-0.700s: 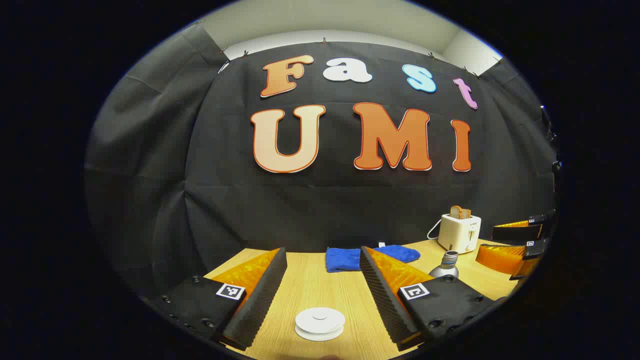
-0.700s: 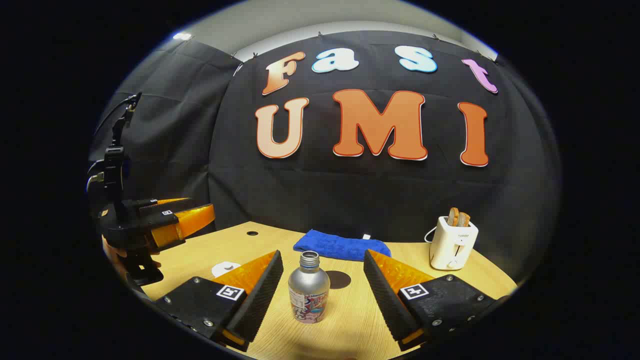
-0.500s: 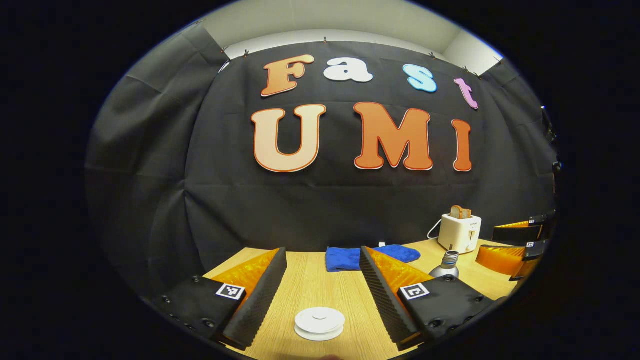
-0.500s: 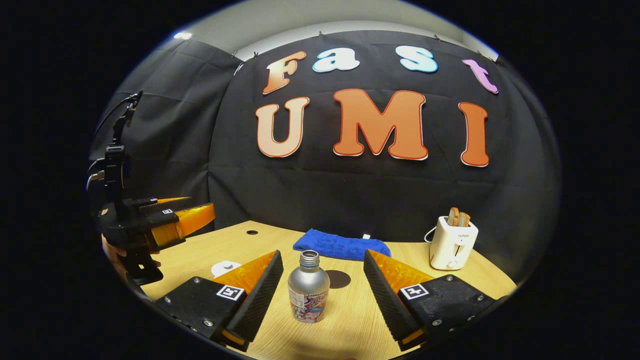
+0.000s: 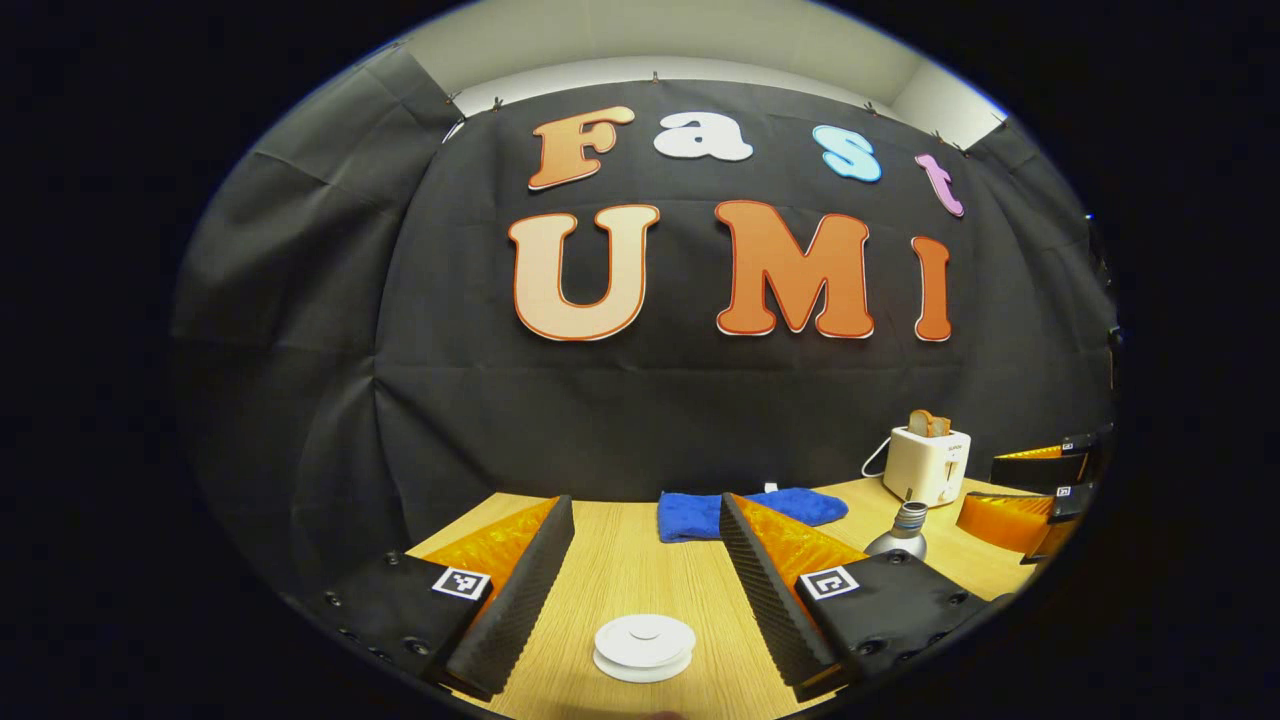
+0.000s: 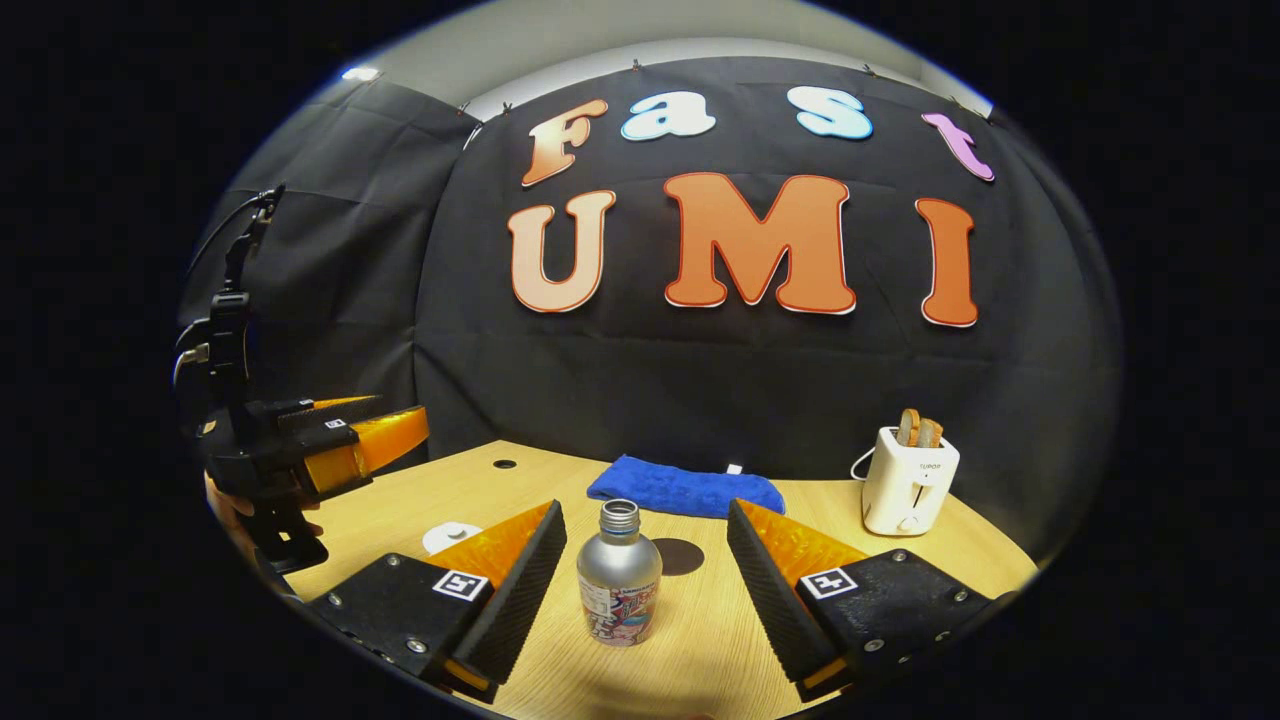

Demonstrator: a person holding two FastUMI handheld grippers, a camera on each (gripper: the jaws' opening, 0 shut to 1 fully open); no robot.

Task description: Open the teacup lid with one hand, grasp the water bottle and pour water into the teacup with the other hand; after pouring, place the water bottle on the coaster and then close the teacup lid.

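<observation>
Broadly, the wooden table [image 6: 480,490] carries a blue cloth [image 6: 685,490] and toaster [image 6: 908,480] at the far side. Nearer, the right gripper [image 6: 640,545] gapes wide around the upright water bottle [image 6: 619,588], touching nothing. Likewise spread and empty, the left gripper [image 5: 645,530] brackets the teacup lid [image 5: 644,646]. The dark coaster [image 6: 680,556] lies just behind the bottle.

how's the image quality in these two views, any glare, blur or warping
Left gripper view: sharp, evenly lit, table edge bowed by fisheye. Right gripper view: equally sharp, soft sheen on the water bottle, small bright glare spot at upper left, toaster leaning with the distortion.
</observation>
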